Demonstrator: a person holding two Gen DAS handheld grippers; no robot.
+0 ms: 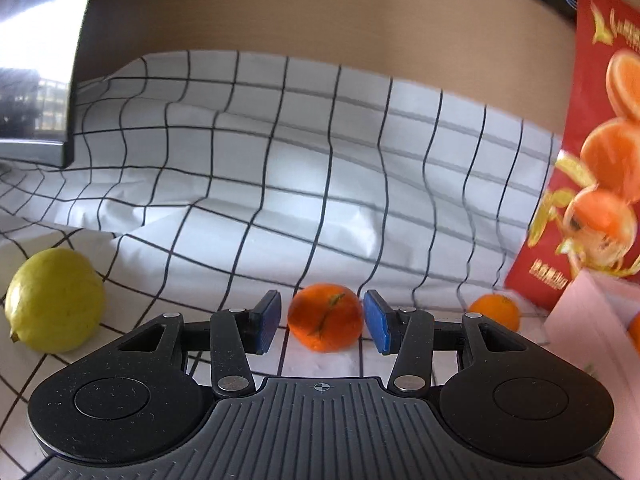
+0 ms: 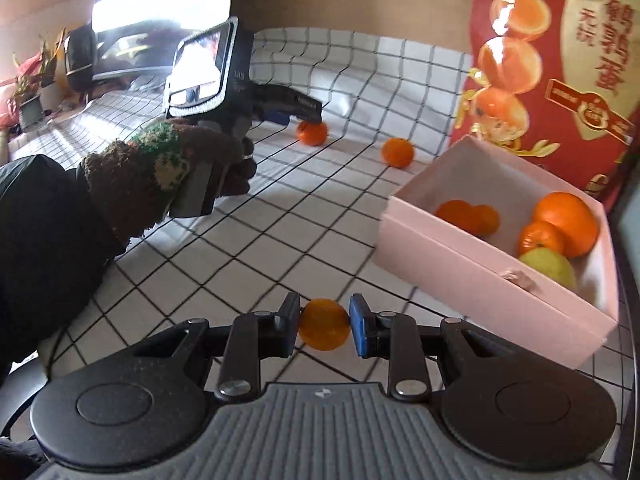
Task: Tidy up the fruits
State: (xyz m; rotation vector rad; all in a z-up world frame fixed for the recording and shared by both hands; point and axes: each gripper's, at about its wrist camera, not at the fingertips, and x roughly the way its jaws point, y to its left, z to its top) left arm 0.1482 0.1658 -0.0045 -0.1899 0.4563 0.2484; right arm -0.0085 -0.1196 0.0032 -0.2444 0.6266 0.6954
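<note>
My left gripper point(image 1: 323, 322) is open, its blue pads on either side of a tangerine point(image 1: 325, 317) that rests on the checked cloth, with small gaps to it. A lemon point(image 1: 54, 300) lies at the left and a smaller tangerine point(image 1: 496, 311) at the right. My right gripper point(image 2: 324, 325) is shut on a small tangerine point(image 2: 324, 324), held above the cloth. The pink box point(image 2: 472, 276) at the right holds several oranges point(image 2: 568, 218) and a green-yellow fruit point(image 2: 550, 266). The left gripper point(image 2: 296, 114) and its tangerine point(image 2: 312, 133) also show in the right wrist view.
A red bag printed with oranges point(image 2: 560, 60) stands behind the pink box. A loose tangerine point(image 2: 397, 152) lies on the cloth between the left gripper and the box. A dark monitor point(image 1: 40, 60) stands at the far left. The checked cloth point(image 1: 320, 160) is rumpled up at the back.
</note>
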